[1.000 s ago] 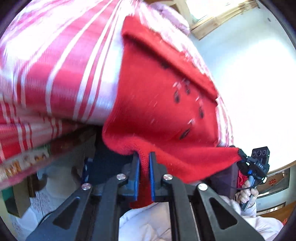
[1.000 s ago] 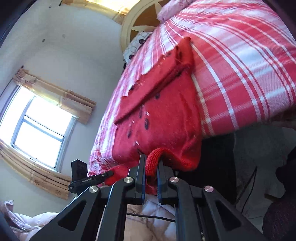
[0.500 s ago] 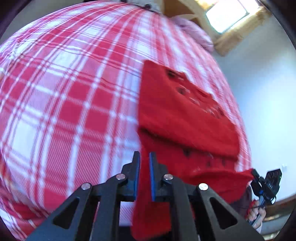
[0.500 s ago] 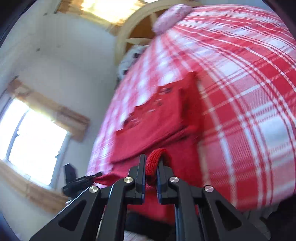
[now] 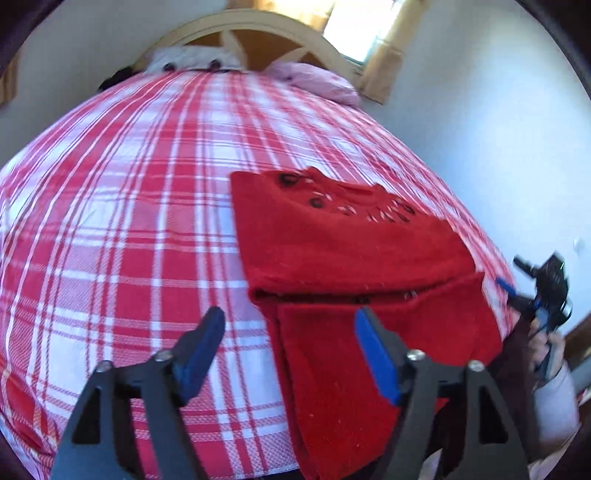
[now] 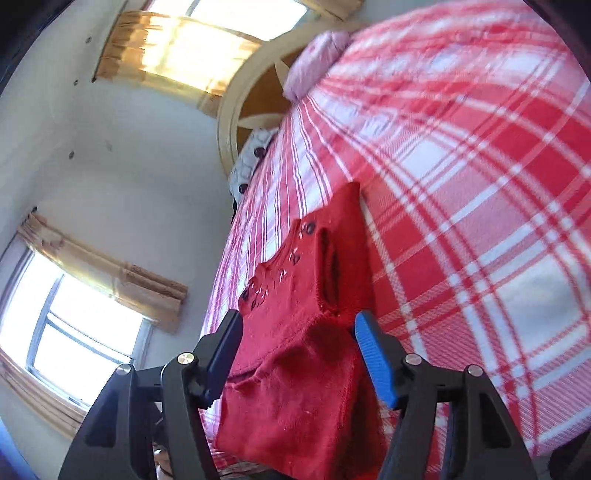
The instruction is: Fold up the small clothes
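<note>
Black fingers (image 5: pixel 199 347), blue pads (image 6: pixel 373 354), silver screws

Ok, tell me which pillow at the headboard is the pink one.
The pink pillow lies on the window side of the headboard; the other pillow beside it is white with dark spots.

Both grippers released the red garment (image 5: pixel 351 251): left gripper (image 5: pixel 288 332) and right gripper (image 6: pixel 299 332) jaws just opened. Hem, previously pinched, now lies folded on bed (image 5: pixel 129 221).
</note>
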